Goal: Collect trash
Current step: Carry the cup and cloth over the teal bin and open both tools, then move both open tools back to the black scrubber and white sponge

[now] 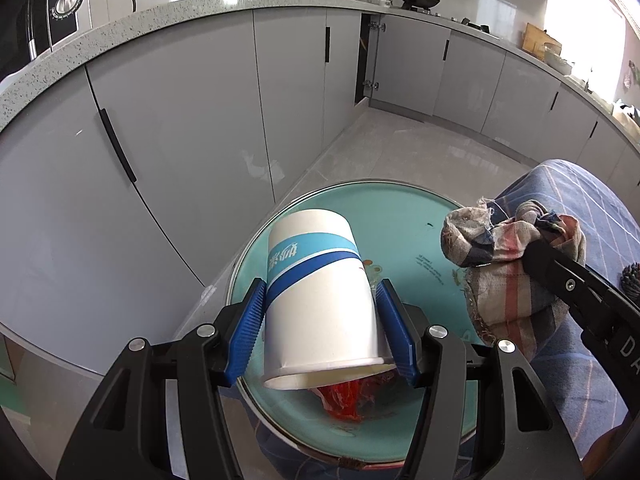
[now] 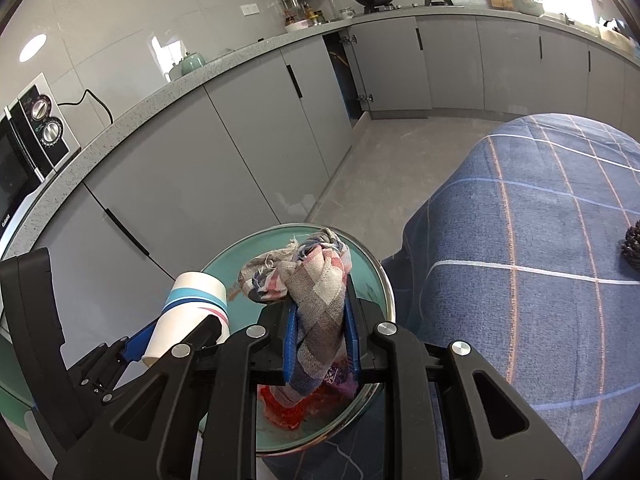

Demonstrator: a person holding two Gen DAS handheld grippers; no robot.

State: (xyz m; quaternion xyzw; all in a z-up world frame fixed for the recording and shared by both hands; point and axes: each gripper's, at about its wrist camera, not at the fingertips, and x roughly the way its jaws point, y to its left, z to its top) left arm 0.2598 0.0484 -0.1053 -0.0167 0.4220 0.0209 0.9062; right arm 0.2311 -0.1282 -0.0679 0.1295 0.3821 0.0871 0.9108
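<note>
Left gripper [image 1: 320, 332] fingers clamp a blue-banded paper cup [image 1: 320, 300]; right gripper [image 2: 320, 340] fingers clamp a plaid rag [image 2: 316, 292].

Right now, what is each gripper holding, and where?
Left gripper: the paper cup, clamped across its sidewall near the rim. Right gripper: the bunched plaid rag, pinched around its middle.

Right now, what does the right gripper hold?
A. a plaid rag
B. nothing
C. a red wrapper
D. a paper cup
A: in the right wrist view the right gripper has its blue fingers pressed on the plaid rag above the teal bin; the cup sits in the left gripper.
</note>
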